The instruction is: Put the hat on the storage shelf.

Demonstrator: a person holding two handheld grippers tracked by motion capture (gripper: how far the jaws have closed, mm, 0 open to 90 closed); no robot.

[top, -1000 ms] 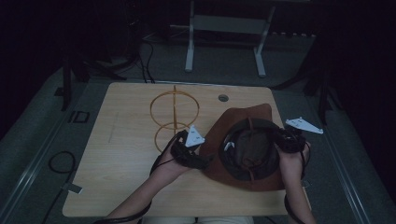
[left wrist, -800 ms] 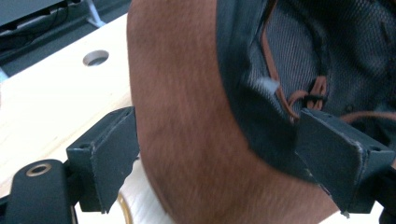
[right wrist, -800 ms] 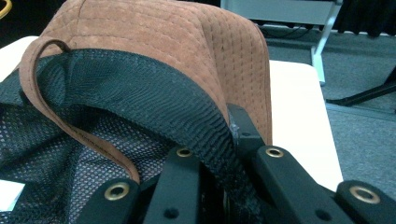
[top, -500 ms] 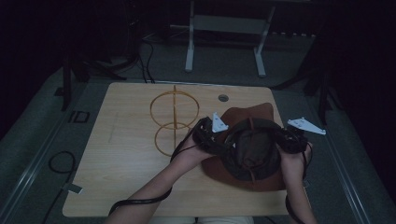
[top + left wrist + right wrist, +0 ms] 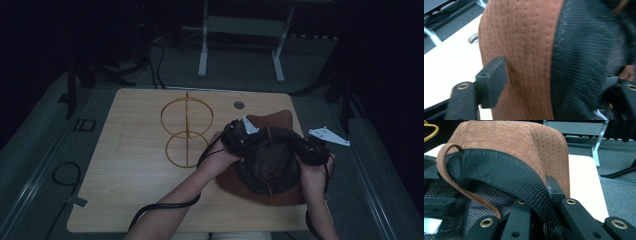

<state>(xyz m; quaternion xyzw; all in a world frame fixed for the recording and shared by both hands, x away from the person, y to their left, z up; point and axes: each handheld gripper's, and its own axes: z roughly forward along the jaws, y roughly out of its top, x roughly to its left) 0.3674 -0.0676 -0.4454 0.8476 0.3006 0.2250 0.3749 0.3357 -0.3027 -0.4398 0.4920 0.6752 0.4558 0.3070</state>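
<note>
Brown hat (image 5: 270, 160) upside down at four o'clock on the tabletop (image 5: 130, 170). Right tool (image 5: 541, 220) clamped on the black mesh lining's edge; left tool (image 5: 554, 85) spread wide, straddling the brim. Probably steadying both sides for lifting toward the wire stand (image 5: 186, 131) at ten o'clock.

Brown hat (image 5: 280, 125), black mesh lining (image 5: 265, 165)

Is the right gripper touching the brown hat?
Touching. In the right gripper view, the right gripper pinches the brown hat at its black mesh edge.
</note>
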